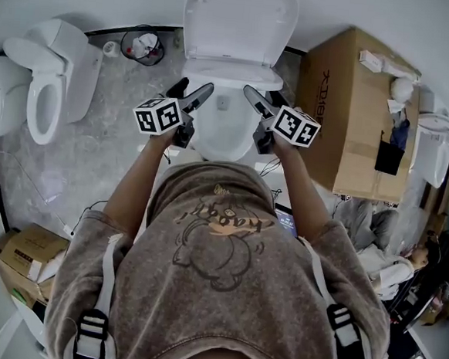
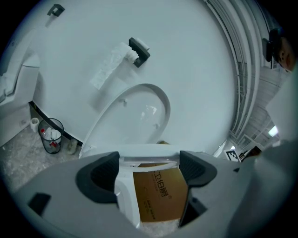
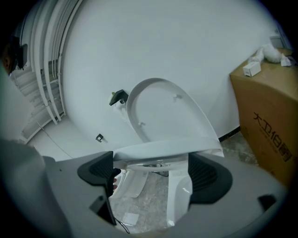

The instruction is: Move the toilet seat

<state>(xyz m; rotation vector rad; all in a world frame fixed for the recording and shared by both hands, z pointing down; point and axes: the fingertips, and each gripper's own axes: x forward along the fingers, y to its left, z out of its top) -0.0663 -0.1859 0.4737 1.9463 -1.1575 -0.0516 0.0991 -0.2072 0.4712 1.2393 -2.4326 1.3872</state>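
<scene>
Head view shows the person standing over a toilet bowl [image 1: 220, 132], its lid [image 1: 237, 21] upright against the far wall. The toilet seat [image 1: 231, 75] juts out level below the lid, and its front rim is its nearest part.

The left claw [image 1: 194, 91] and right claw [image 1: 260, 100] both point far, toward that rim. One sits left of the bowl's middle and one right, about equally close to it.

Left gripper view and right gripper view each show the jaws spread wide, pinching nothing. The seat's pale front edge lies crosswise over the gap at their tips. Whether it actually rests on them I cannot tell. Floor and the bowl's side show beneath the seat in the right gripper view, so it looks lifted clear of the bowl.

The rim runs left to right and the hinge lies far, by the lid. Any swing of the seat would therefore turn about that far line, and neither arm looks better placed.
</scene>
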